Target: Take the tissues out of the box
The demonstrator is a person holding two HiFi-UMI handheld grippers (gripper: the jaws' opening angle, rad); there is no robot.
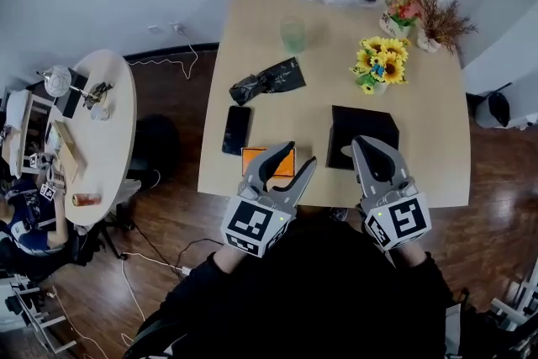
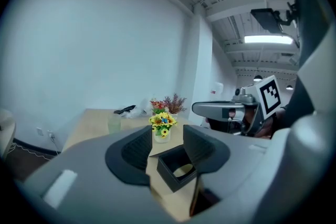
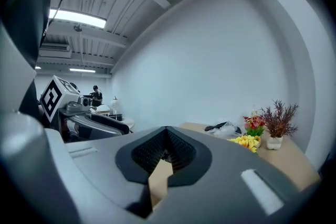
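Standing on the near right part of the light wooden tabletop (image 1: 252,21), the black square tissue box (image 1: 370,124) sits upright with its oval opening facing up. A pale patch, taken to be tissue, shows inside that opening. No tissue lies outside the box.

Left gripper (image 1: 300,153): held above the near edge of the tabletop, to the left of the box. In the left gripper view the left gripper (image 2: 165,147) has its jaws partly apart with nothing gripped. The box (image 2: 171,179) is seen through the gap, lying beyond the jaws and not touched by them.

Right gripper (image 1: 363,145): held above the near edge of the box. In the right gripper view the right gripper (image 3: 167,152) has its ribbed pads fully together with nothing between them.

Other items on the tabletop:
- A flat orange rectangular item (image 1: 282,165) lies below the left gripper.
- A black smartphone (image 1: 236,129) lies just left of the orange item.
- A crumpled black plastic bag (image 1: 269,80) lies farther back.
- A translucent green cup (image 1: 292,34) stands beyond the bag.
- A pot of yellow sunflowers (image 1: 381,63) stands behind the box.
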